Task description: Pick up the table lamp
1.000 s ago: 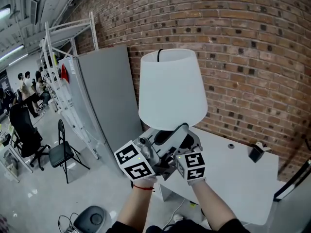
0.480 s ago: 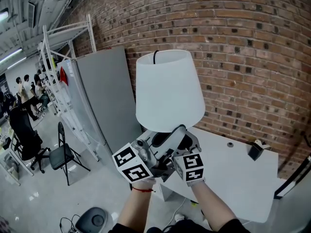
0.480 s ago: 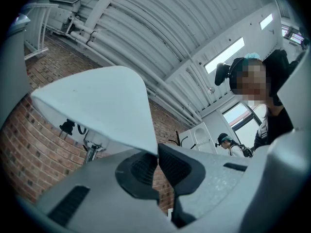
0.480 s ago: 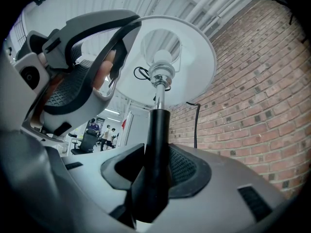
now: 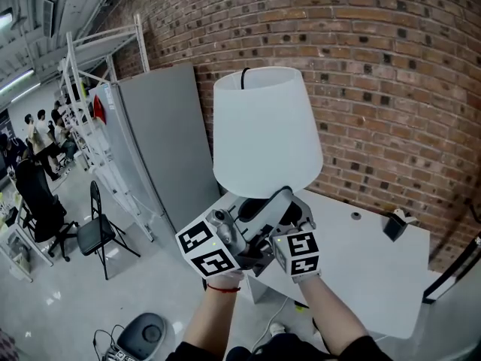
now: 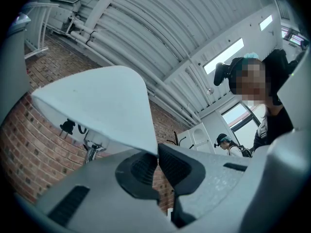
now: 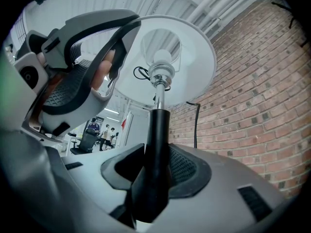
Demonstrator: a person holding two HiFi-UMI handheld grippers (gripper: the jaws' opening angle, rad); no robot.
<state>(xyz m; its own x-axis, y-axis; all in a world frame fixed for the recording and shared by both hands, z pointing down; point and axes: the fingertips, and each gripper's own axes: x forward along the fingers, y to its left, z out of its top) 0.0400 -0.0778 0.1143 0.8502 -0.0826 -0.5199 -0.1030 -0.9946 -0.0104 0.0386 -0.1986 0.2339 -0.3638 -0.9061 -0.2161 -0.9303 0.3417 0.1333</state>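
The table lamp (image 5: 267,130) is being held in the air, clear of the white tabletop (image 5: 368,277) and off its left edge. The right tool (image 7: 154,166) is clamping the black stem (image 7: 155,144), its jaws closed snugly on either side. The left tool (image 6: 156,166) is almost fully closed, and it is apparently pinching the lower rim of the white shade (image 6: 97,106). The stem looks rigid and smooth, so it is the sound place to grip, though it may slip or twist. The shade looks light, thin and easily dented. It is serving best as a steadying point, not a load-bearing one.
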